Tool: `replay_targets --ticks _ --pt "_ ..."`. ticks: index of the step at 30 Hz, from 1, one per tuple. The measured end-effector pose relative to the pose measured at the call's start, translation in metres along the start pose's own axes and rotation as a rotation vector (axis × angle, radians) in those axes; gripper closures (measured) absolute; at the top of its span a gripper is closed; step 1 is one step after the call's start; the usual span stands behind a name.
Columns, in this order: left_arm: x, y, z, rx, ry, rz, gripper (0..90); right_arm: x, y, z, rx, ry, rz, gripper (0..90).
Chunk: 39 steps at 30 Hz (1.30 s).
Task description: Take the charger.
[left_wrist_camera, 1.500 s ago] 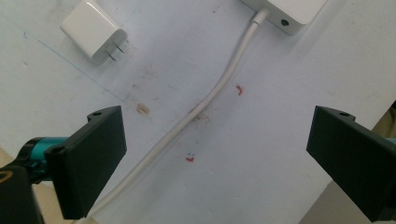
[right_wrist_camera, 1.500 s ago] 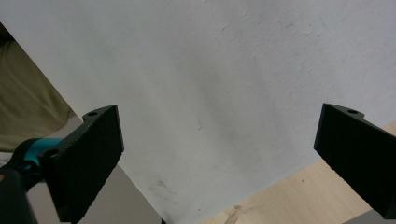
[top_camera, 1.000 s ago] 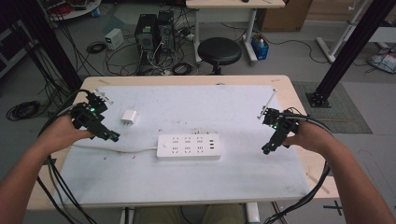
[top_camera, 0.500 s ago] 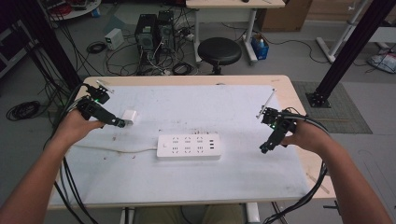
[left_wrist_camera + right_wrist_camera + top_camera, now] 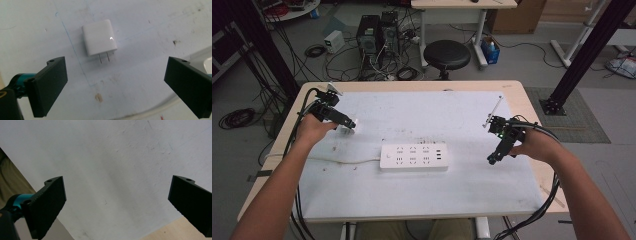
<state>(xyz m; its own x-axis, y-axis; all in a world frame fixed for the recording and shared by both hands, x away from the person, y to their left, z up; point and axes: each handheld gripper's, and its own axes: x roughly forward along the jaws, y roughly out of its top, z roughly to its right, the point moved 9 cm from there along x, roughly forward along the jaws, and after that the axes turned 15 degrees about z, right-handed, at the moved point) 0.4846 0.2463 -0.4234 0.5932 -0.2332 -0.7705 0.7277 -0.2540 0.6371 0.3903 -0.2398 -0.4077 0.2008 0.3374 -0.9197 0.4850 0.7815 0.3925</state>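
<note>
L tongs [image 5: 113, 82] wide open over charger [image 5: 99, 40] | R tongs [image 5: 115, 205] open, idle | tip: center, pinch flat sides, avoid prongs

Soft, even light from overhead; a small glare spot sits on the white charger [image 5: 99, 37]. Shadows are faint, edges slightly blurred.

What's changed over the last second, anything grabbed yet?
The left gripper moved forward and inward across the table to the white charger and now hangs over it, jaws open, nothing grabbed. The right gripper, the charger and the power strip stayed put.
</note>
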Motion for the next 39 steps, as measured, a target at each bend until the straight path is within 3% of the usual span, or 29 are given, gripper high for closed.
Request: replay_targets --ticks 12,17,21,26,28,39 --pt "0.048 0.001 -0.008 -0.053 0.065 -0.007 4.7 -0.004 0.001 0.006 0.010 -0.051 0.046 0.8" --pt "0.065 0.001 -0.011 -0.065 0.075 -0.006 4.7 -0.004 0.000 0.003 -0.004 -0.033 0.043 0.8" --pt "0.077 -0.006 -0.015 -0.067 0.087 -0.037 4.8 -0.004 -0.001 0.001 0.007 -0.029 0.035 0.8" --pt "0.088 -0.008 -0.018 -0.067 0.096 -0.044 4.9 -0.004 -0.002 0.001 0.001 -0.022 0.045 0.8" --pt "0.090 -0.008 -0.018 -0.066 0.084 -0.042 10.9 -0.003 -0.003 0.000 0.001 -0.022 0.038 0.9" --pt "0.094 -0.012 -0.021 -0.072 0.065 -0.060 21.9 -0.001 -0.004 0.002 0.008 -0.011 0.032 1.3"
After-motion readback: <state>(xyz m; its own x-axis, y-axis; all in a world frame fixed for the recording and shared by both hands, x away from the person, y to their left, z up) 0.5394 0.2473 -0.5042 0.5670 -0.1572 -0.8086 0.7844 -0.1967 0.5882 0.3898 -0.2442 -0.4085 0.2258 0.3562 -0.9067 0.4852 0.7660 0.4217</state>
